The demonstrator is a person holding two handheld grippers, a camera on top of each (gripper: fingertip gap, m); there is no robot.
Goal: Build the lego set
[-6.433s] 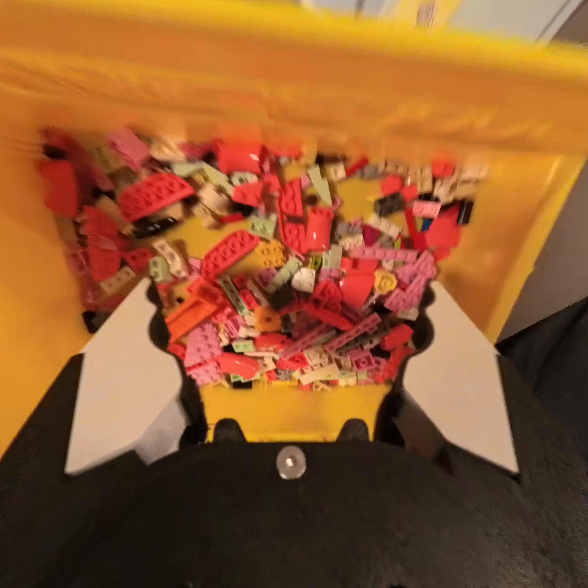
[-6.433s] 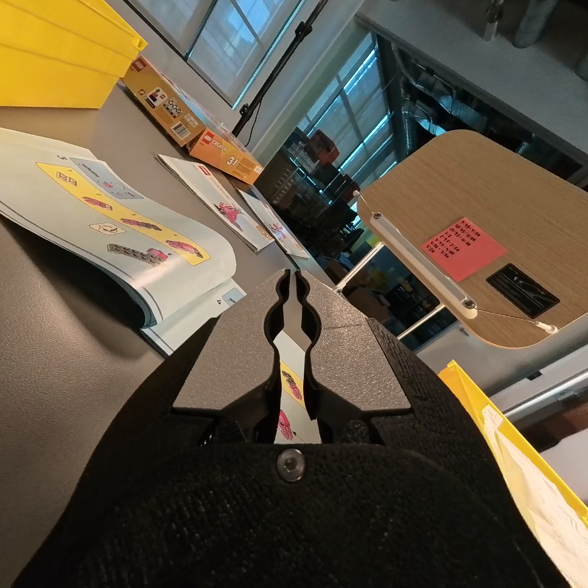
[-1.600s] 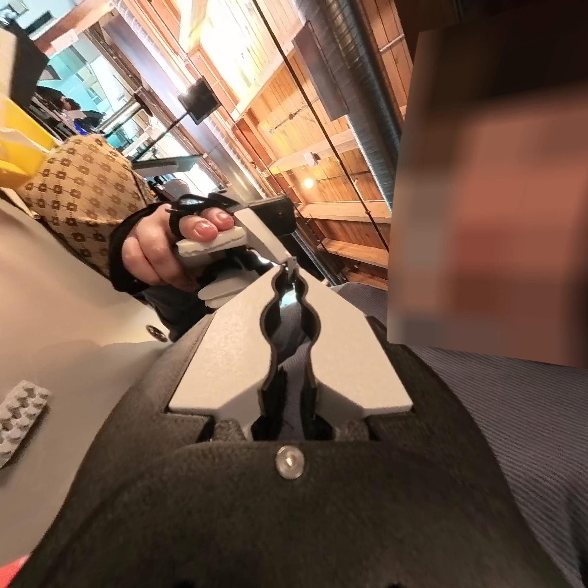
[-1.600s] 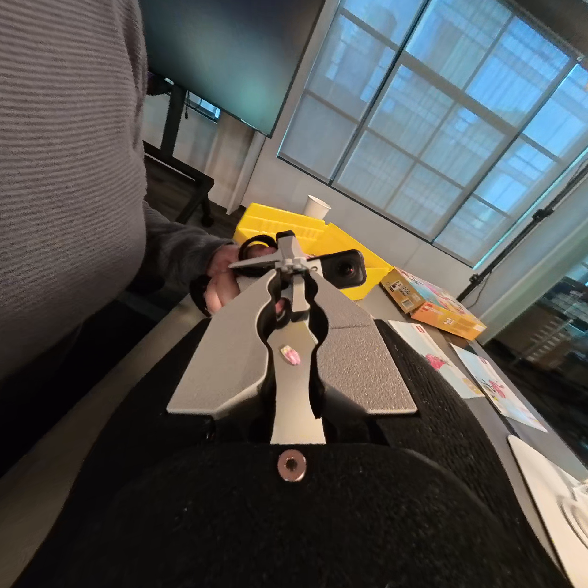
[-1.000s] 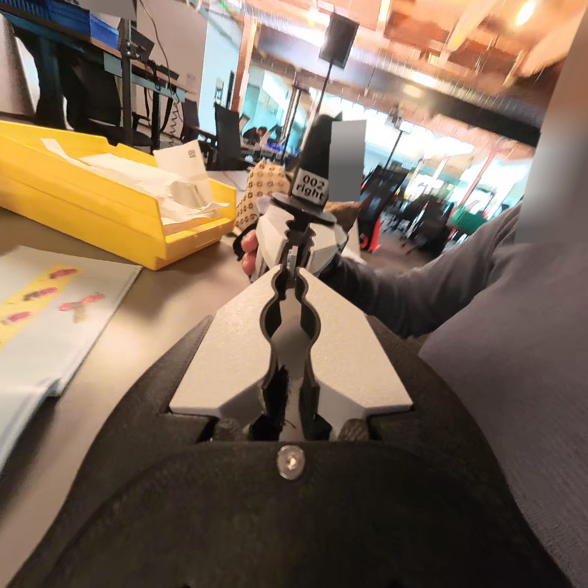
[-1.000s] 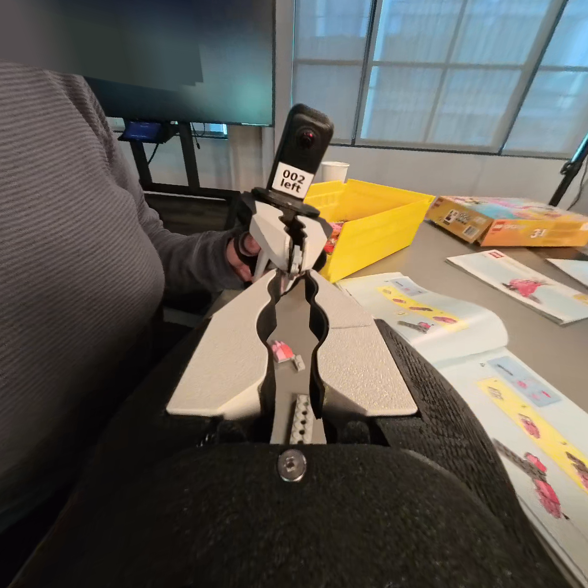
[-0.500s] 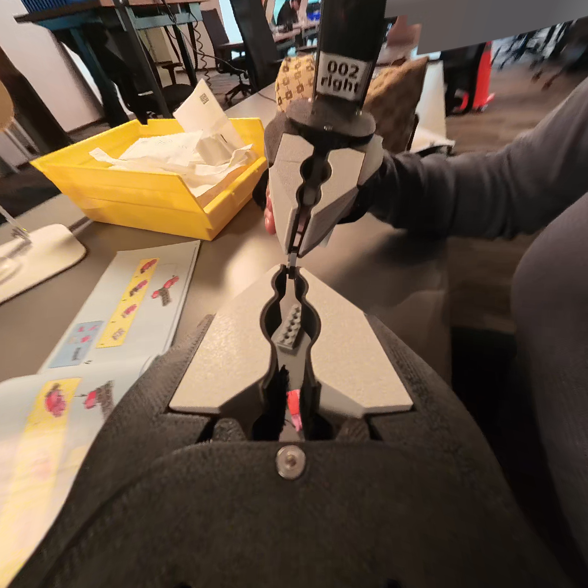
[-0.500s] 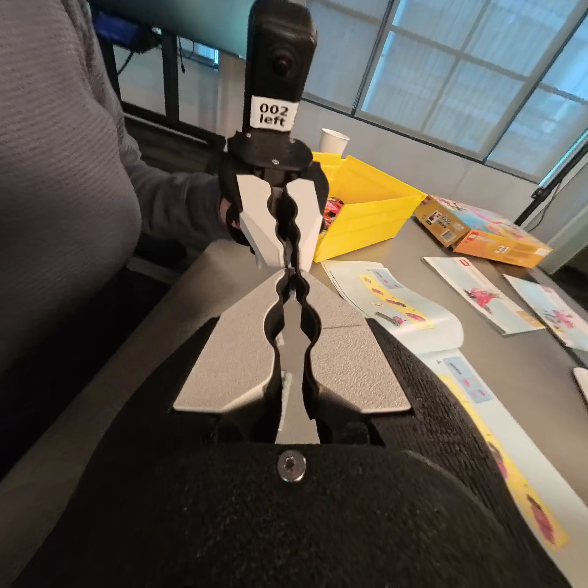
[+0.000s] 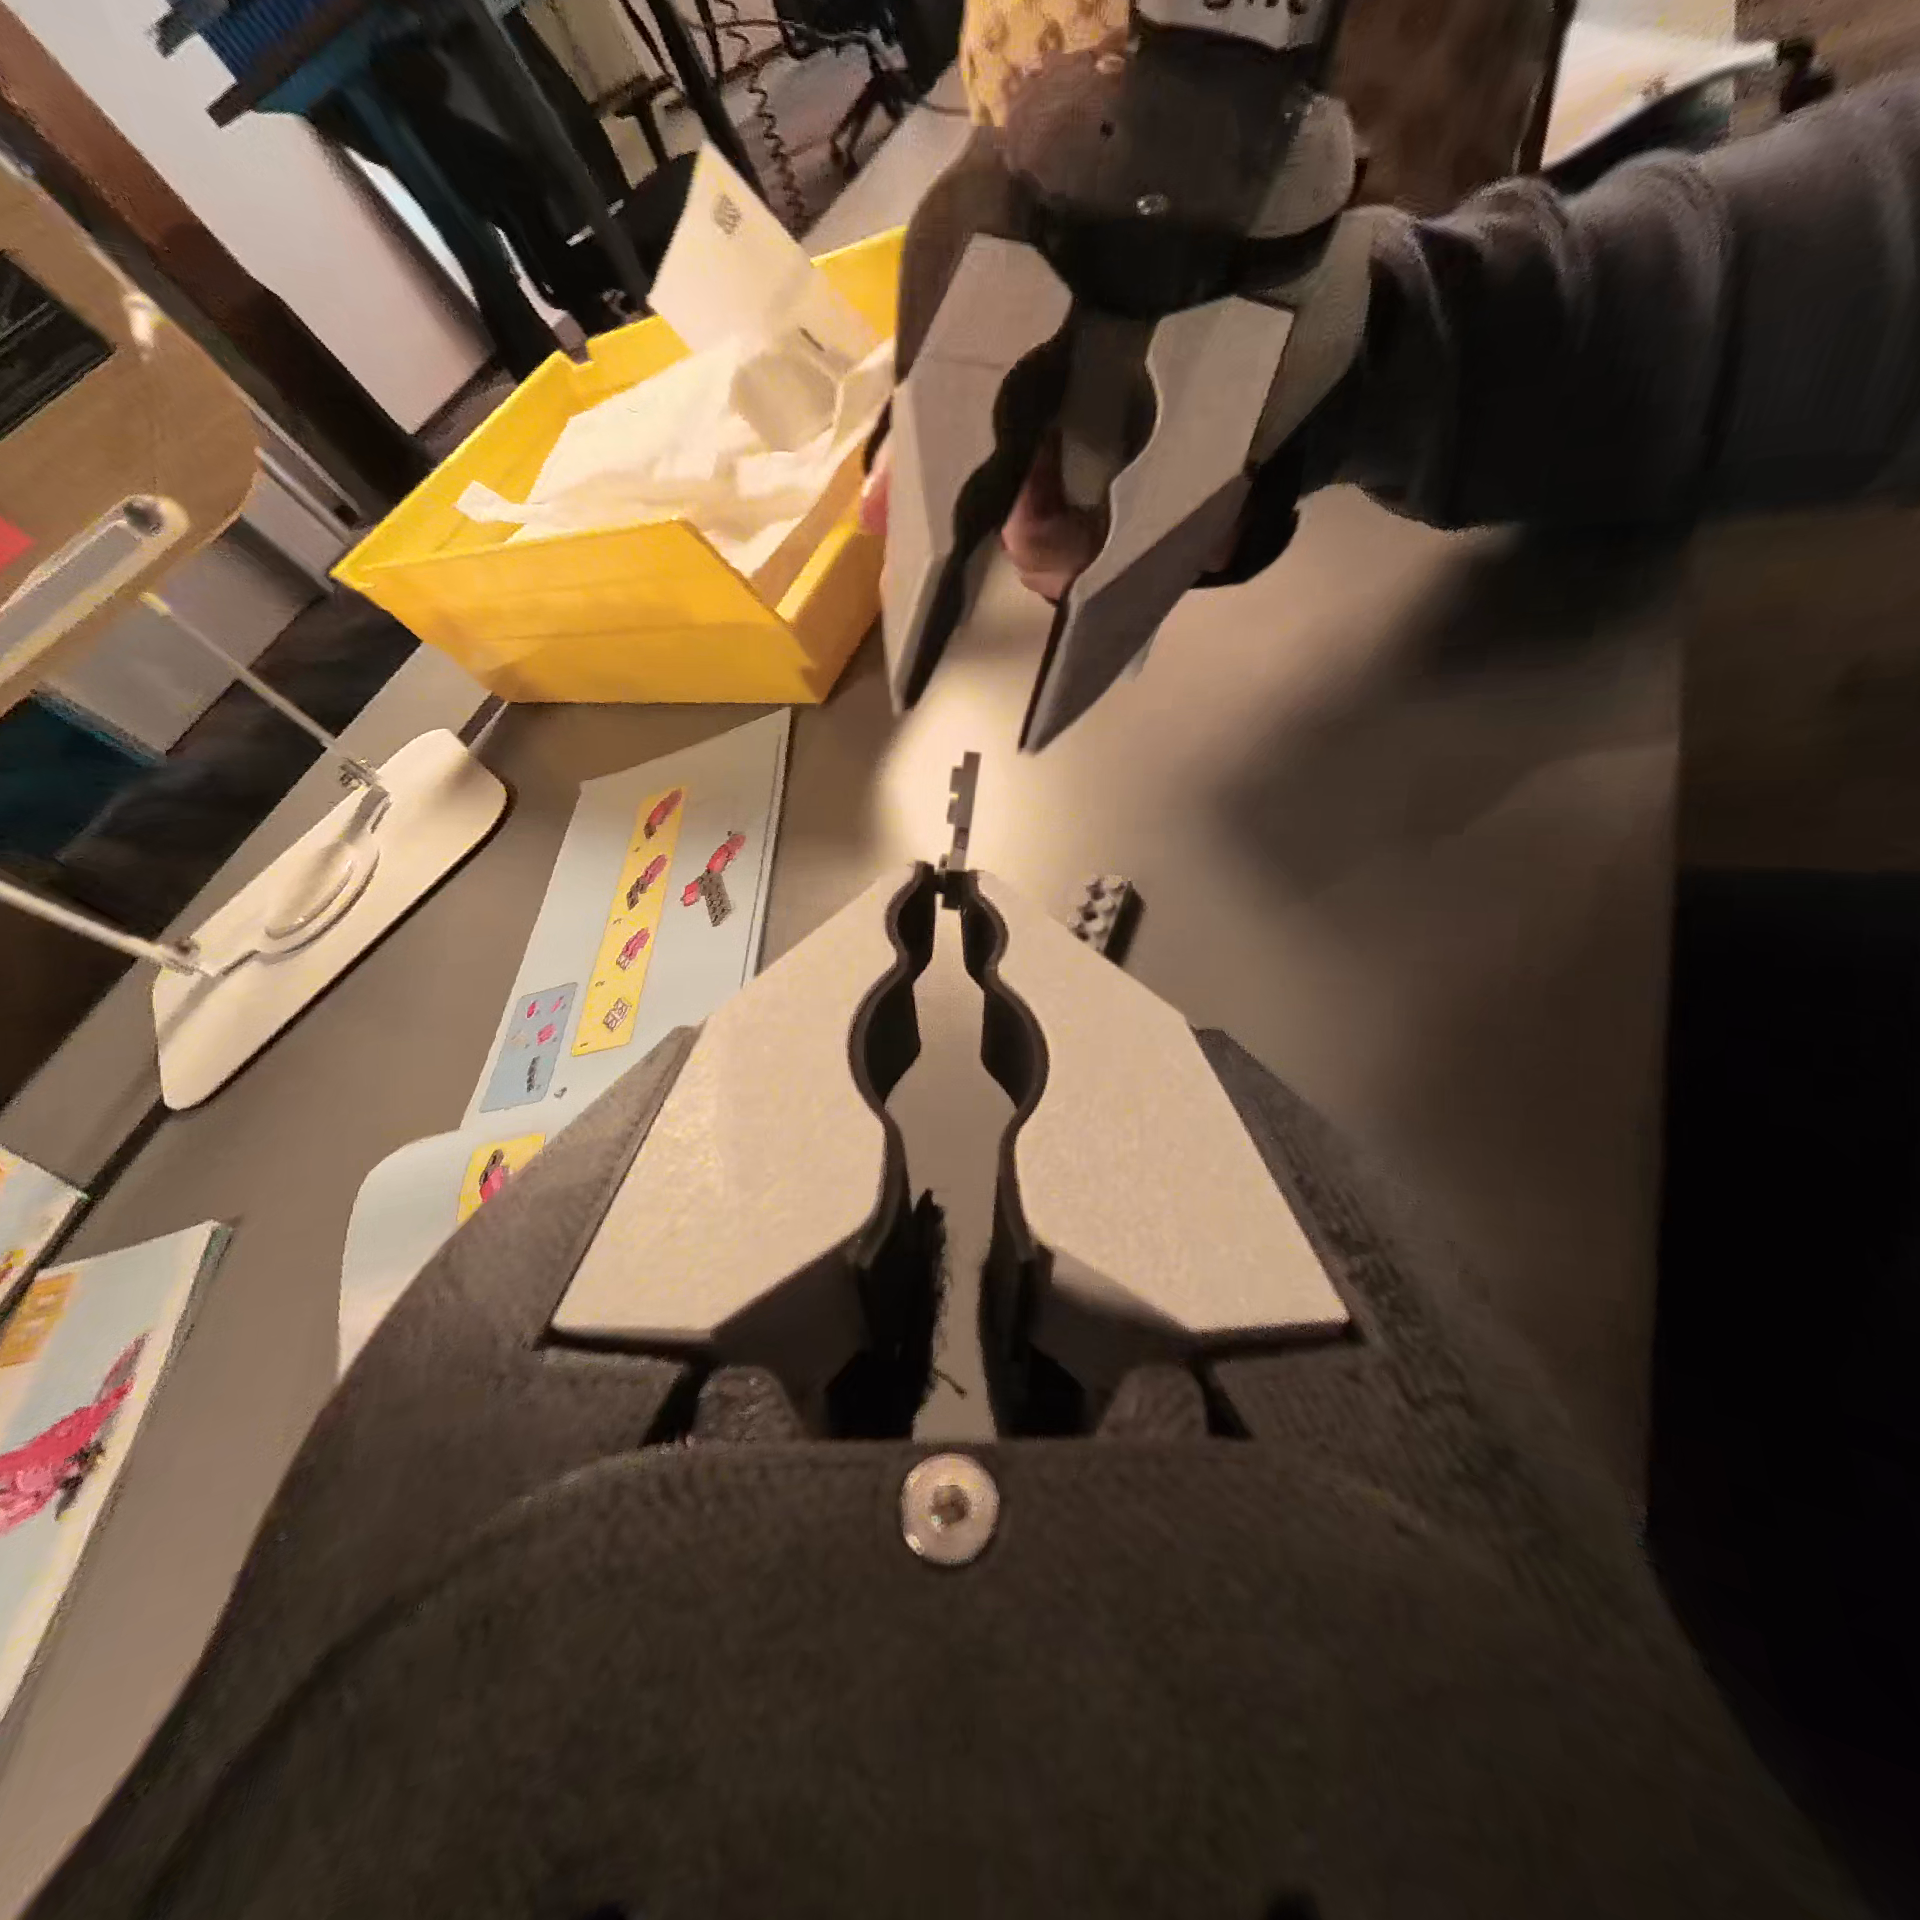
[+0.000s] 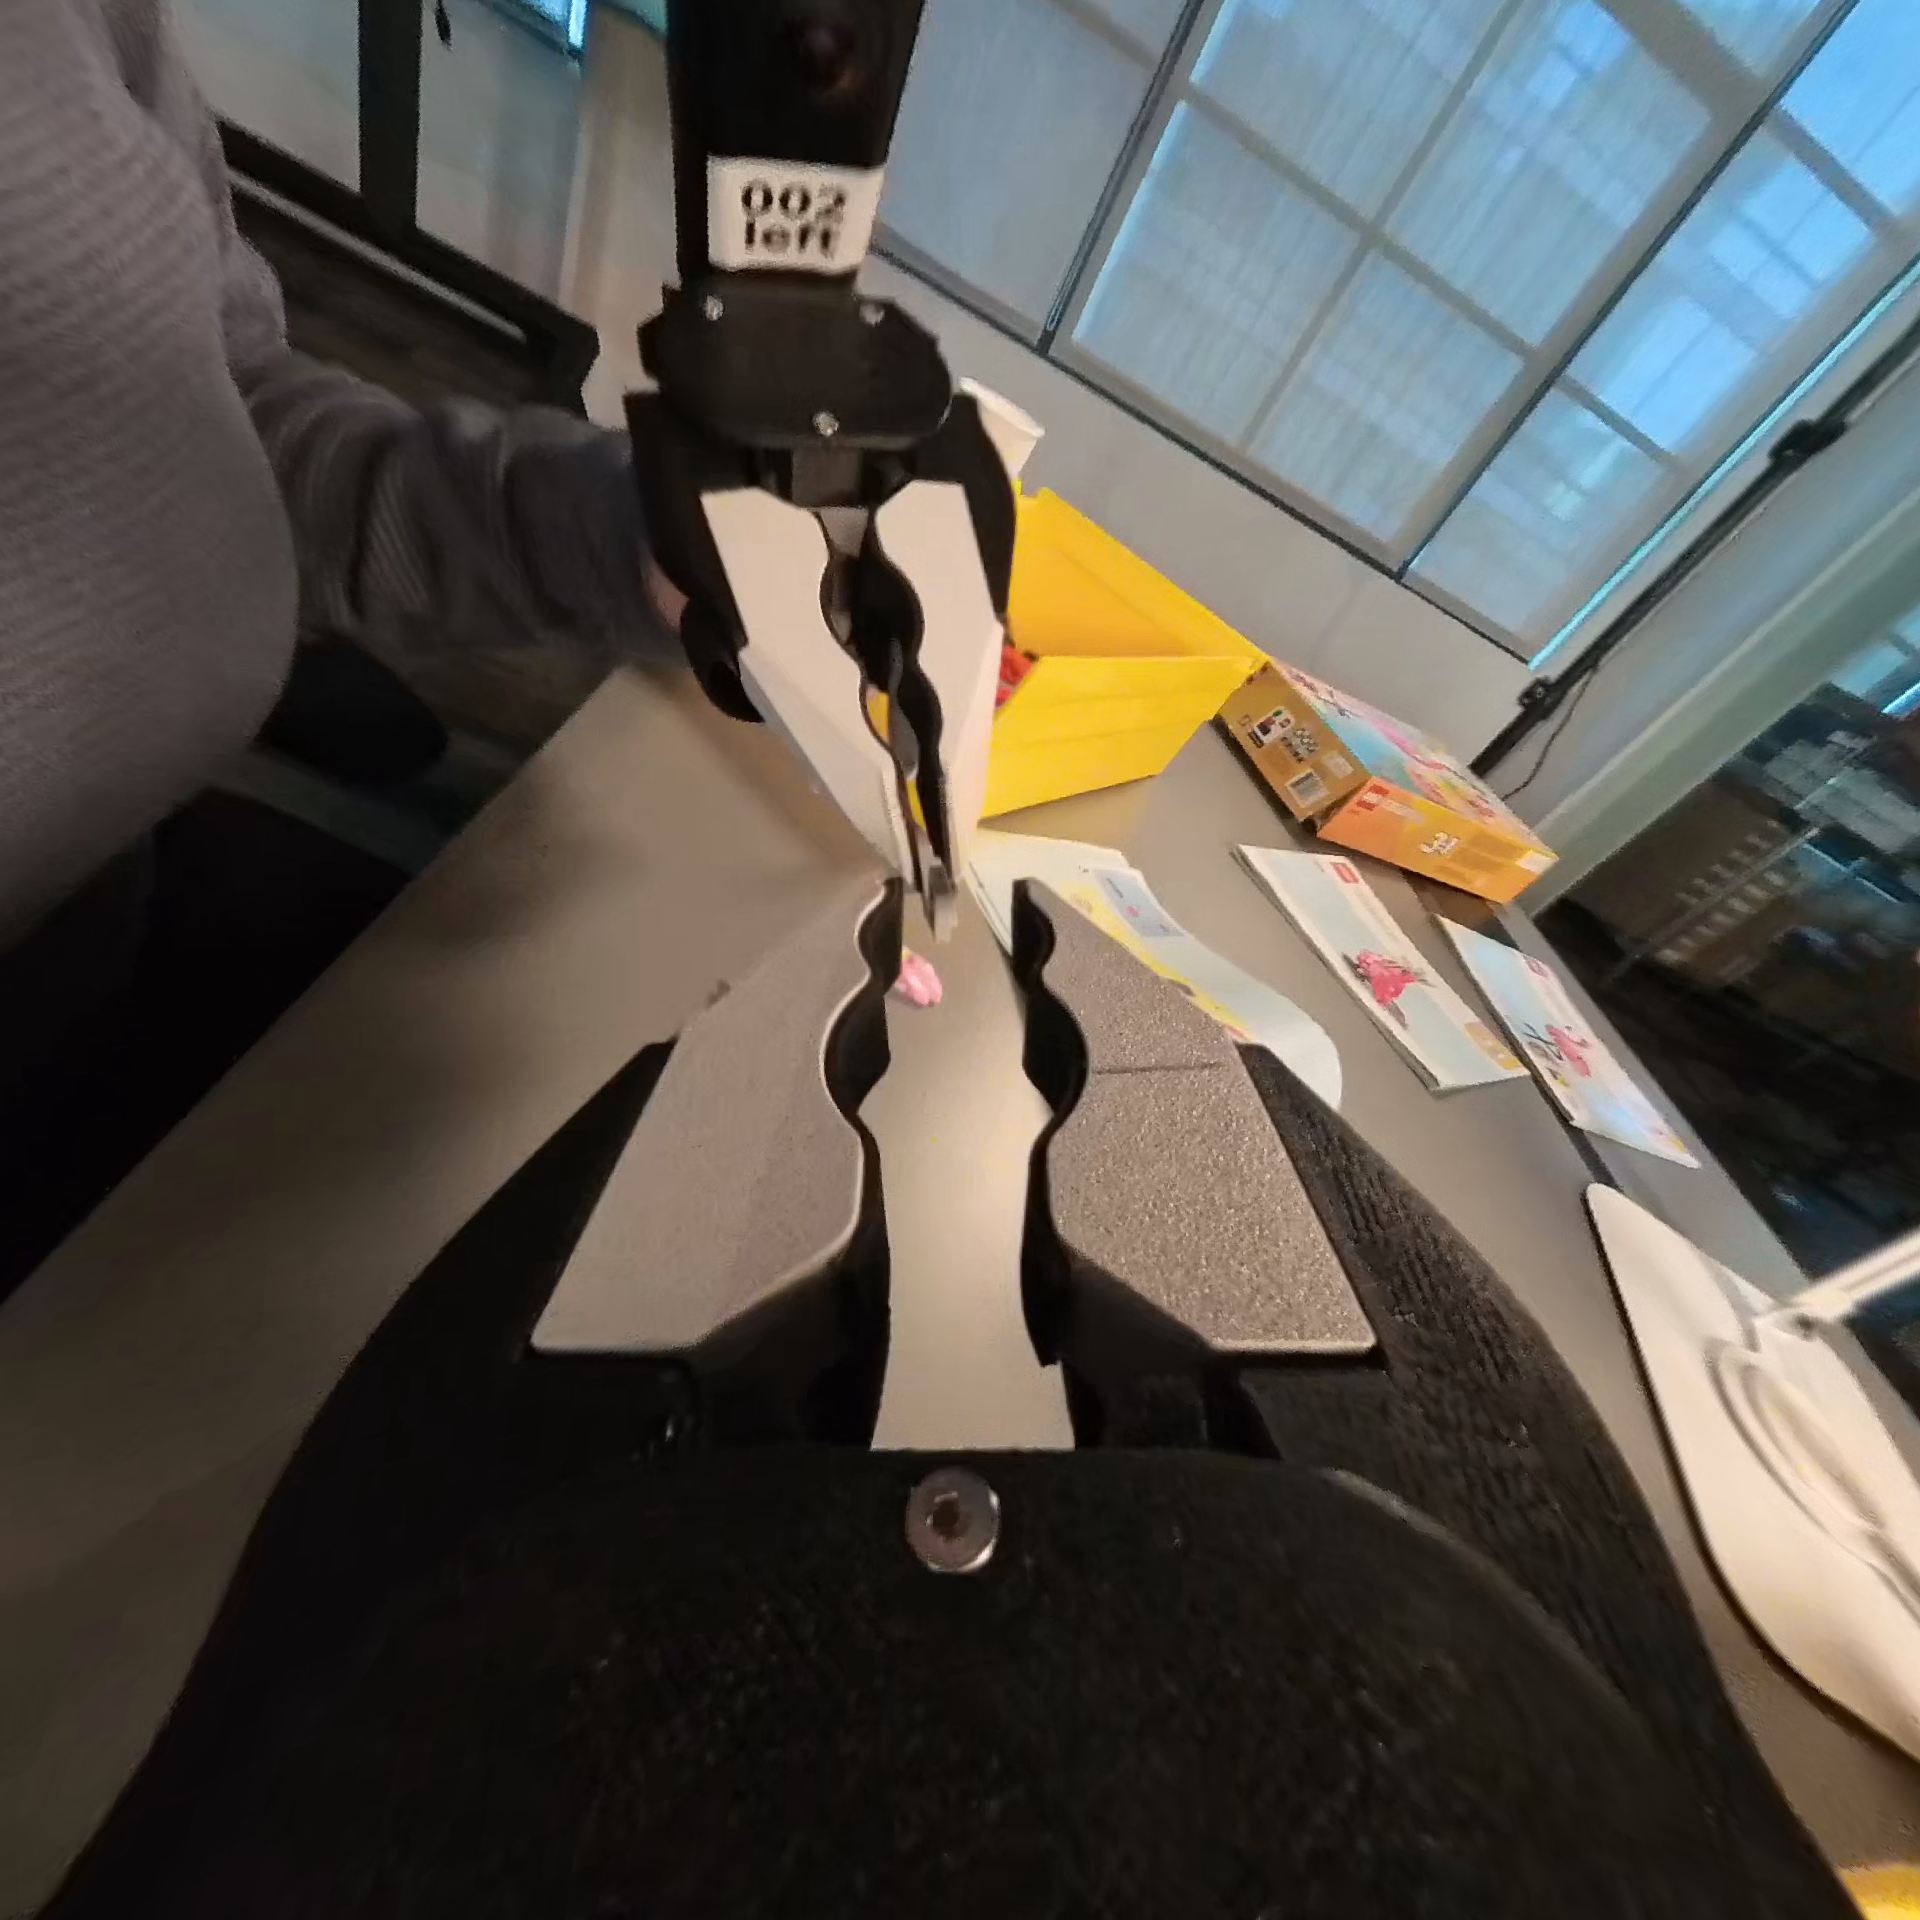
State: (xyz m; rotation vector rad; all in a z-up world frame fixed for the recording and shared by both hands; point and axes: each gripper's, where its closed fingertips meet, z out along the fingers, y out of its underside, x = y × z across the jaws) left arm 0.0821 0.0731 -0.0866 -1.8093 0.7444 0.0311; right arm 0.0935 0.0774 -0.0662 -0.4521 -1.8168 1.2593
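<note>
While the left gripper [image 9: 951, 878] has its tips pinched on the near end of a thin grey studded plate [image 9: 963, 805], the rest of that little piece sticks out forward above the grey table [image 9: 1351, 935]. Facing it tip to tip is the right gripper [image 10: 951, 904], jaws parted with nothing between them; its fingers [image 9: 1091, 665] sit just beyond the plate's far end without touching it. So the plate looks to be carried by the left tool alone right now. Near the left tips on the table there's a dark grey brick [image 9: 1107, 920], and a small pink piece [image 10: 920, 979] lies under the right jaws. An open instruction booklet [image 9: 675, 894] sits just beside all this, with a yellow bin [image 9: 623, 603] of white paper behind it. My read is any re-grip would need the open jaws lined up square on that thin edge, since it's skinny enough to twist.
</note>
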